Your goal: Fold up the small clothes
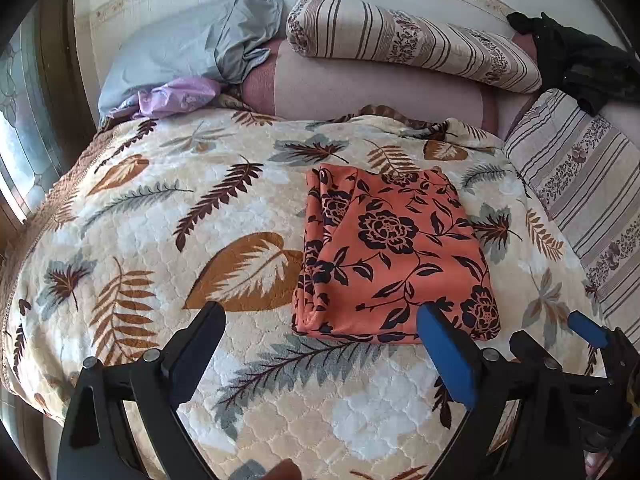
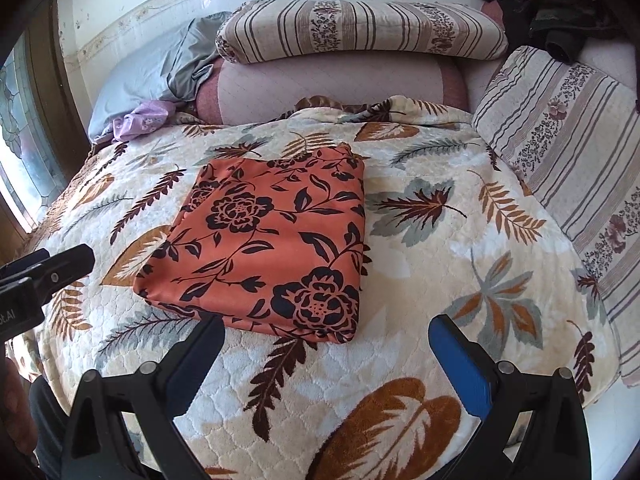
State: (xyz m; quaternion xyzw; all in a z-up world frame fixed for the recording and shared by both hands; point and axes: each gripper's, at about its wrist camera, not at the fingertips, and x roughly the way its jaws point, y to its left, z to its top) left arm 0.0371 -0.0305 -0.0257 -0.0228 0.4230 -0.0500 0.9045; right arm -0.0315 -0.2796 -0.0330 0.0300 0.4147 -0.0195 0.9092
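I see the orange garment with black flower print (image 2: 272,244) folded into a flat rectangle, lying on the cream quilted blanket with brown and grey leaf pattern (image 2: 420,272), a little toward the near side of the bed; my left gripper (image 1: 320,316) hangs just short of its near edge with fingers spread wide and nothing between them, the blue-padded finger (image 1: 444,344) overlapping the garment's near corner in my view; my right gripper (image 2: 326,328) hovers likewise, fingers spread and empty, its dark finger (image 2: 204,340) by the near edge; the blanket lies bare to the left and right of the garment, with broad open stretches on both sides; beyond its far hem sits a pale pink mattress cover (image 2: 340,84), a striped floral bolster pillow (image 2: 360,32) across it, a second striped floral cushion (image 2: 560,140) along the right edge, a grey-blue pillow (image 2: 152,68) with a crumpled lilac cloth (image 2: 140,120) at far left, dark clothing (image 2: 552,12) heaped at far right; a white wall with a patterned border (image 2: 160,4) closes the back; a window (image 2: 24,128) lies at the left.
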